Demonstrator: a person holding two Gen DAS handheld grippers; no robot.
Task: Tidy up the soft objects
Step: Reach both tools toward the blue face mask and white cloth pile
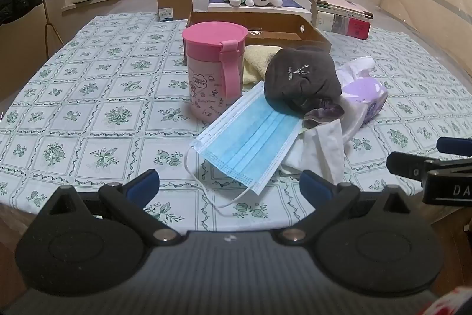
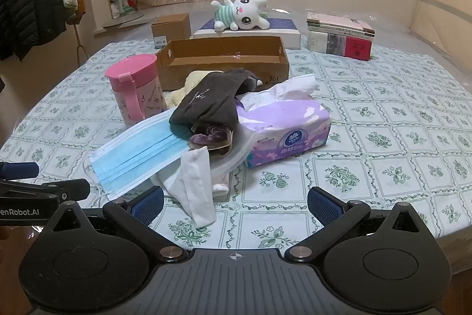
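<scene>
left tool (image 1: 230, 185) and right tool (image 2: 234, 204) — both spread wide, nothing between the fingers — hover over the near edge of the desk (image 2: 383, 138). mid-desk lies a heap of soft things: a blue face mask (image 1: 244, 143) at the front, a dark grey cloth (image 2: 206, 102) draped over it and over a purple tissue pack (image 2: 289, 132), with a white cloth (image 2: 194, 185) beneath. a pink lidded cup (image 1: 212, 67) stands just left of the heap; an open cardboard box (image 2: 224, 61) sits behind it. a plush rabbit (image 2: 242, 14) lies on a flat box at the far edge.

Both grippers: black linkage arms, silver screws, blue ribbed pads (image 2: 146, 204), white lettering.
</scene>
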